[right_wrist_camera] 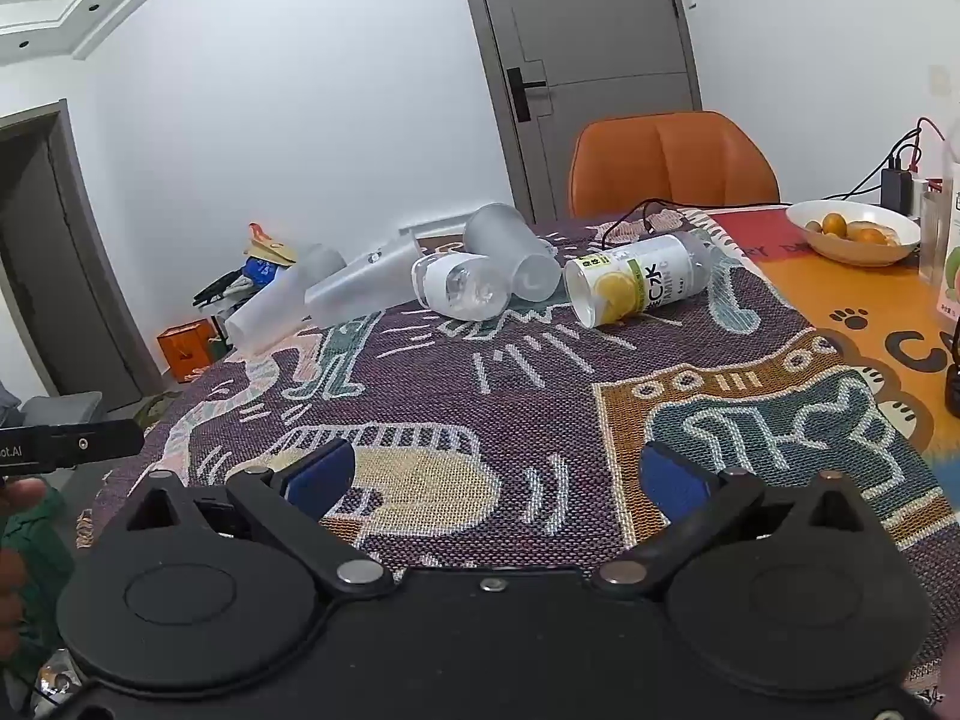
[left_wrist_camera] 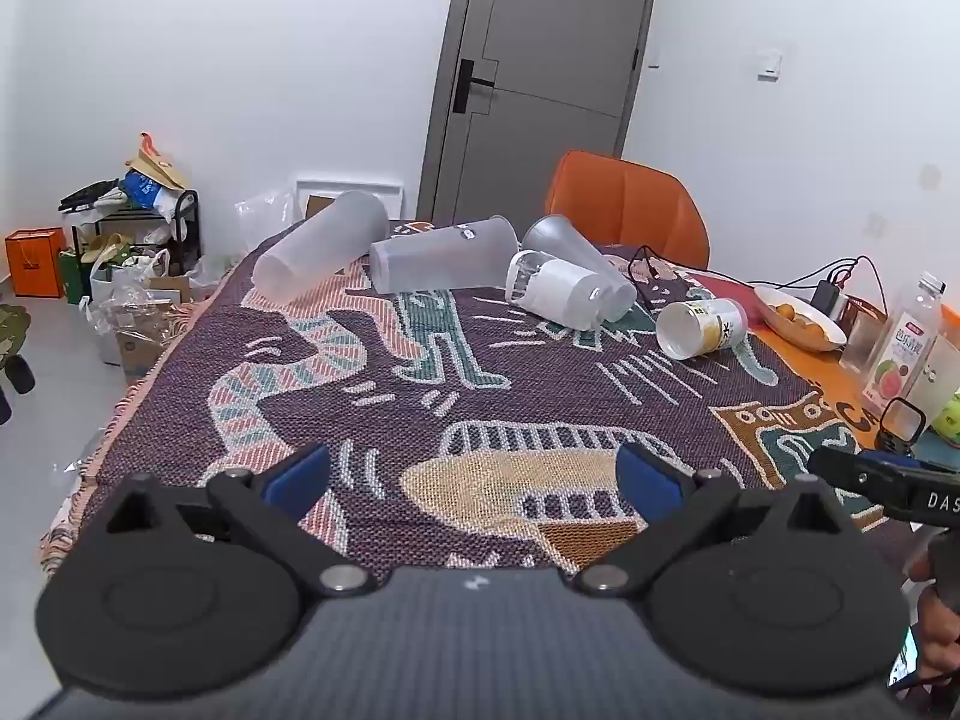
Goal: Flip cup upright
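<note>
Several cups lie on their sides at the far end of a patterned cloth [left_wrist_camera: 480,360]: two tall frosted ones [left_wrist_camera: 318,252] [left_wrist_camera: 441,255], a clear cone-shaped one [left_wrist_camera: 564,246], a white-sleeved one [left_wrist_camera: 558,288] and a yellow lemon-print cup [left_wrist_camera: 702,327]. The lemon-print cup [right_wrist_camera: 636,279] and the white-sleeved cup [right_wrist_camera: 462,288] also show in the right wrist view. My left gripper [left_wrist_camera: 474,474] is open and empty above the near part of the cloth. My right gripper [right_wrist_camera: 495,474] is open and empty too, well short of the cups.
An orange chair [left_wrist_camera: 627,207] stands behind the table. A bowl of oranges [right_wrist_camera: 852,231], a charger with cables [right_wrist_camera: 897,180] and a juice bottle [left_wrist_camera: 906,348] sit at the right. Bags and boxes [left_wrist_camera: 120,252] clutter the floor at the left.
</note>
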The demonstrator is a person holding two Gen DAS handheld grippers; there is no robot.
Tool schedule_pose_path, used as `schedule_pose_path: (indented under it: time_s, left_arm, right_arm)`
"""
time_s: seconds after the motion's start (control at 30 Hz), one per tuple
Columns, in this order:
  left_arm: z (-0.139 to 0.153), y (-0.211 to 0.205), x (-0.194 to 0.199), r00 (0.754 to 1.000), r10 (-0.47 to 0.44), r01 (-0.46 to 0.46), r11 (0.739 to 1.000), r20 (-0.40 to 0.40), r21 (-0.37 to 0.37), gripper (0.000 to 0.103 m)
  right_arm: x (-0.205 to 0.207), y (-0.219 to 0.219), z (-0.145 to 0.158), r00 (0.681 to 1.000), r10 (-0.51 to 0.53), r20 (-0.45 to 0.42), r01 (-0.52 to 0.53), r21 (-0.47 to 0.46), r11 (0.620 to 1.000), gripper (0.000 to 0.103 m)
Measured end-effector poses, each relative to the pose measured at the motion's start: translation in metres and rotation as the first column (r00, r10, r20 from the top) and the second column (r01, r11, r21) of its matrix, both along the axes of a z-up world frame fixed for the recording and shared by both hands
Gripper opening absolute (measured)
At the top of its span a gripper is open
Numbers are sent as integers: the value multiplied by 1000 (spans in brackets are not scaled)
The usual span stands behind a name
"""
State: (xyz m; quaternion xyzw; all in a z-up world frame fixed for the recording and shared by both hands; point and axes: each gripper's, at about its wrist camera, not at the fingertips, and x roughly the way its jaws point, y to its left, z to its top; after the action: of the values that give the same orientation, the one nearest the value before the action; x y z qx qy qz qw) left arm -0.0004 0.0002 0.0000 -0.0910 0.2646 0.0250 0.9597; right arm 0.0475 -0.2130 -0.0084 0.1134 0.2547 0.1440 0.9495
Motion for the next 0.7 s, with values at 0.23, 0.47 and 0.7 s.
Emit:
schedule_pose_path:
  time_s: [0.23, 0.47, 0.7]
  left_arm:
    - [0, -4, 0, 1000, 9, -9, 1000, -3, 9, 101]
    - [4, 0, 0, 1000, 15, -15, 1000, -1, 22, 101]
    - [4, 0, -1, 1000, 18, -18, 999, 1, 32, 101]
  right_arm:
    - [0, -1, 0, 1000, -2, 0, 2, 0, 1000, 103]
    - [-3, 0, 4, 1000, 6, 7, -6, 15, 1000, 103]
    - [-3, 2, 6, 1000, 15, 10, -15, 9, 1000, 103]
